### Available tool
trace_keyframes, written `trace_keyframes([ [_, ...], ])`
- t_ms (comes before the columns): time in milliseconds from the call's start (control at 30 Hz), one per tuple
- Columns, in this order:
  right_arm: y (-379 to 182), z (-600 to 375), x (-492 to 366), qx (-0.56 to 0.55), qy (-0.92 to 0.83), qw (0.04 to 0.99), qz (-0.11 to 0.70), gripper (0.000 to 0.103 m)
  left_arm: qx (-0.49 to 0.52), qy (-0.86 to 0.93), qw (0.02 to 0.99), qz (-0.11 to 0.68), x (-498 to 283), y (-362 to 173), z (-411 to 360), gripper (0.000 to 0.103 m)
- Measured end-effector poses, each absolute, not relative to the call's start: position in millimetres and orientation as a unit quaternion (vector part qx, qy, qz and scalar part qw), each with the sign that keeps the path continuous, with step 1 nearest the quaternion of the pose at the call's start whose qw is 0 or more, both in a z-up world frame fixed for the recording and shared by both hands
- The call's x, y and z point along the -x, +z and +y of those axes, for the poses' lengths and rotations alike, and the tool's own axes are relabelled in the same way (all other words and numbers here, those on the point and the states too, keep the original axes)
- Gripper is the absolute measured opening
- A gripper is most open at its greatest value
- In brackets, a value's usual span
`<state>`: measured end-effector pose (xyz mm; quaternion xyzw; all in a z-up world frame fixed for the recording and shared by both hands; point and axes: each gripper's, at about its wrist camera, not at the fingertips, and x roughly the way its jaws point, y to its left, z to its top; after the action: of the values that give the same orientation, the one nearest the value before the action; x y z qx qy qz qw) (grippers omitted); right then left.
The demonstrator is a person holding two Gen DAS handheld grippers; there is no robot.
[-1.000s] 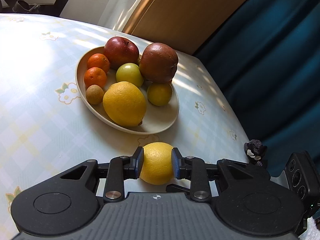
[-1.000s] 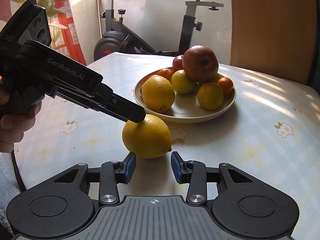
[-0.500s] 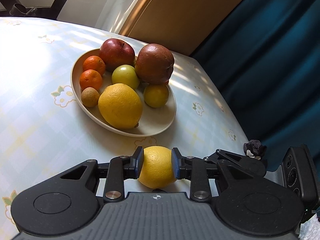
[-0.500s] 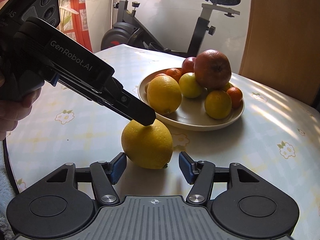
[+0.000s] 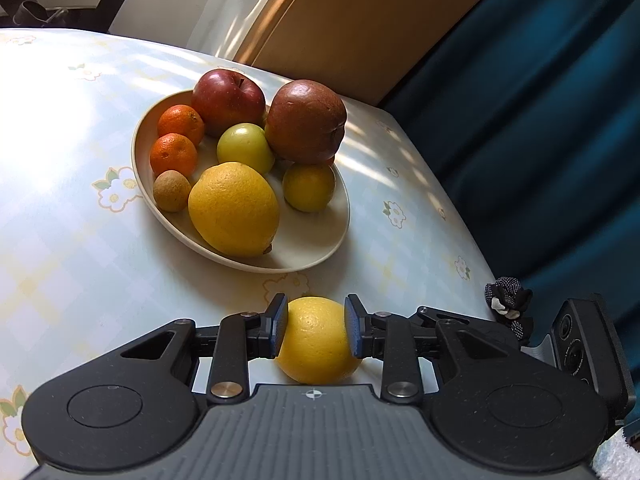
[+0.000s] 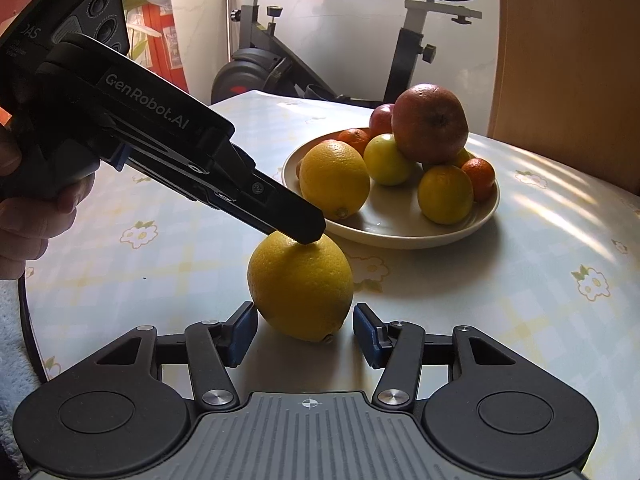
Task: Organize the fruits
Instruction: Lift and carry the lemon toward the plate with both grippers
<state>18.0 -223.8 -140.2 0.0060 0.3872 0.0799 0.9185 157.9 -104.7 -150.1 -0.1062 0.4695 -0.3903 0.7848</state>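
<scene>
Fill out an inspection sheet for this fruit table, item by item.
Surface: table under a pale flowered cloth, sunlit.
Job's things: loose lemon on the cloth in front of the plate; the plate holds another lemon, two red apples, two mandarins, a few small yellow-green fruits and a small brownish fruit.
Clutter: small dark cloth item at the table edge.
Grippers: left tongs shut on the loose lemon, jaws opening slightly; right tongs closing, pads on both sides of the lemon, not touching.
Cables: nothing seen.
Surroundings: exercise bike, blue curtain, wooden panel.
</scene>
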Motion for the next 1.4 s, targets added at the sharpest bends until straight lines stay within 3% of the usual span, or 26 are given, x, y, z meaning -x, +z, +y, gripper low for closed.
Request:
trace_keyframes([
  [267,-133,-219,-13,0.016,0.069,0.918,0.389,0.048,0.098,-0.390,0.790,0.462,-155,-151,-110,0.033],
  [333,-132,-220,-13,0.014,0.076,0.917,0.391,0.043,0.100,-0.389,0.789,0.464,-155,-151,-109,0.033],
  [967,-136,-231,-3,-0.043,0.070,0.929,0.361,0.041,0.117,-0.394,0.779,0.474,-158,-151,-103,0.033],
  [1400,-84,-251,-23,-0.040,0.050,0.952,0.299,0.041,0.104,-0.408,0.811,0.406,-173,-88,-117,0.033],
])
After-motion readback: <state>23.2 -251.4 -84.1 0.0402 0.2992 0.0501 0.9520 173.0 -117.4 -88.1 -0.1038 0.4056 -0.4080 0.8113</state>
